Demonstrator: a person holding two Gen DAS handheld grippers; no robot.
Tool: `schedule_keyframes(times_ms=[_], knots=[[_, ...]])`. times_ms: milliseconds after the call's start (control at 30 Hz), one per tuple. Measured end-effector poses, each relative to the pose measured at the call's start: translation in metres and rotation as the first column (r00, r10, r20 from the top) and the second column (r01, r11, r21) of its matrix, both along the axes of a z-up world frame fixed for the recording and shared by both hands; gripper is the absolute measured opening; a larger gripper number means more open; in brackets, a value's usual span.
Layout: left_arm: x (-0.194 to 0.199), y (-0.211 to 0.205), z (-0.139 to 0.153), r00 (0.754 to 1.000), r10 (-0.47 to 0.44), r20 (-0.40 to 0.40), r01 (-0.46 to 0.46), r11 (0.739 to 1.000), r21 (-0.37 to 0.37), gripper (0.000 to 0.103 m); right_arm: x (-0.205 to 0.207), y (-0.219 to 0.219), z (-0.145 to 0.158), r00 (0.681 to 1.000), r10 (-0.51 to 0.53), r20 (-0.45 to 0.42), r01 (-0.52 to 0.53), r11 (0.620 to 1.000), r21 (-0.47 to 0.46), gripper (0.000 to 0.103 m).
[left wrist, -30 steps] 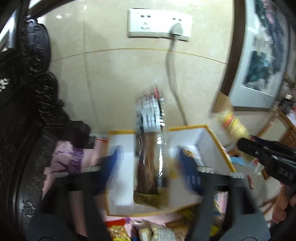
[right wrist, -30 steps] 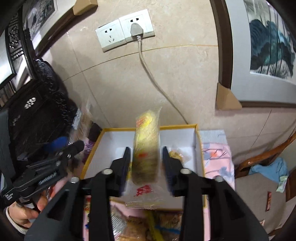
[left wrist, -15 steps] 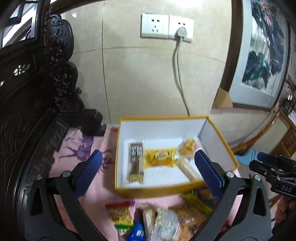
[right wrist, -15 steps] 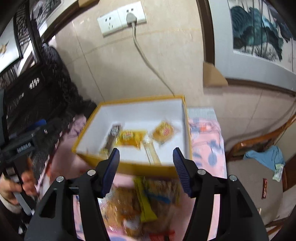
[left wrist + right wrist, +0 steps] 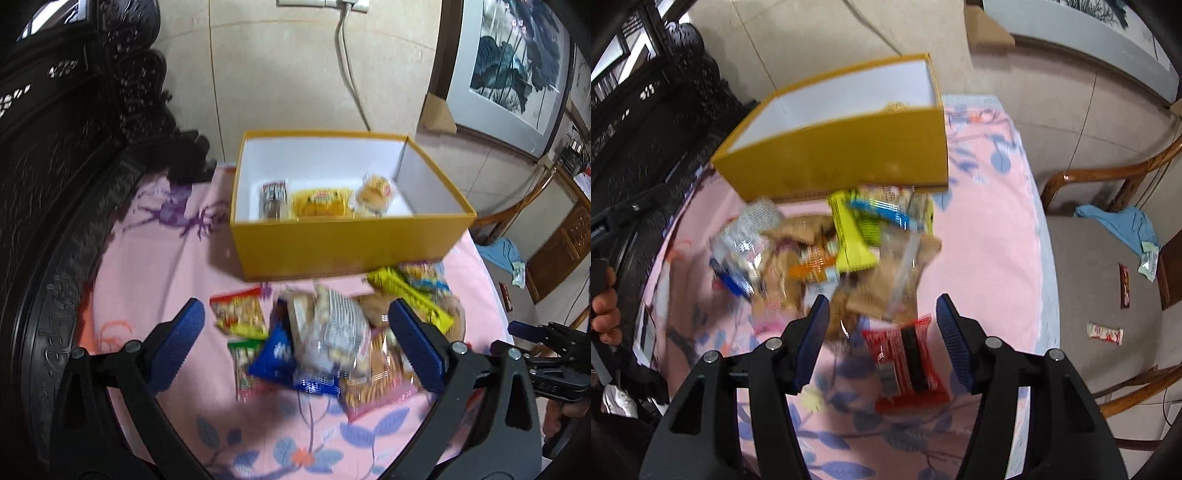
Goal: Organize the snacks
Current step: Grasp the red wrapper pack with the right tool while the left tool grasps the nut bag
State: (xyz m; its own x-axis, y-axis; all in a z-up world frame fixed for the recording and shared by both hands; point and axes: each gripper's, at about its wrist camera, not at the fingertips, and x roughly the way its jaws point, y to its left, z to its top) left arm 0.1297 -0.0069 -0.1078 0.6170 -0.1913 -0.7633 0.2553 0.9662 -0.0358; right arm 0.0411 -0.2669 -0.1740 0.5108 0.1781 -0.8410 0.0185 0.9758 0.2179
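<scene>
Left tool: we see our left tool [image 5: 295, 341] spread as wide as it goes, its blue pads apart on either side of the heap, gripping nothing.
Right tool: our right tool [image 5: 882, 338] stands about half open with nothing between the pads; a red packet [image 5: 908, 363] lies on the cloth below the gap, untouched as far as we can tell.
Box: the yellow box [image 5: 340, 243] sits at 12 o'clock from the heap, open-topped, white inside, its near wall just beside the nearest packets.
In the box: 3 snacks lie along the floor, a dark bar [image 5: 274, 199] at 9 o'clock, a yellow pack [image 5: 320, 201] in the middle, a round bun [image 5: 375, 192] at 3 o'clock.
Heap: the loose snacks [image 5: 332, 332] are piled on the pink cloth [image 5: 147, 280]; we pick out a red-and-yellow bag [image 5: 240, 314] at 9 o'clock, a blue bag [image 5: 277, 354] near the middle, and a long yellow bar [image 5: 410, 299] at 2 o'clock.
Blur: both views smear, so labels cannot be read.
Chair: at 3 o'clock of the worktop a chair [image 5: 1100, 280] carries a blue cloth [image 5: 1119, 221] and 3 small packets.
Hand: fingers [image 5: 605, 314] show at the 9 o'clock edge of the right view.
</scene>
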Motion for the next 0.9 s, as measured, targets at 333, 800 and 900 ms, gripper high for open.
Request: schedule_keyframes(times_ms=[333,800,900], knots=[[-0.029,0.010,-0.015,0.998,0.014,-0.056,-0.012,0.999,0.033,0.101,-0.012,0.006,-0.050,0.996,0.041,-0.077,-0.045,0.998,-0.054,0.061],[-0.039,0.015,-0.024,0.996,0.026,-0.090,-0.021,0.998,0.066,0.101,-0.010,0.011,-0.077,0.988,0.074,-0.134,-0.086,0.993,-0.085,0.052],[-0.038,0.010,-0.027,0.995,0.014,-0.095,-0.007,0.997,0.078,0.101,-0.013,0.012,-0.076,0.988,0.078,-0.131,-0.091,0.991,-0.097,0.045]])
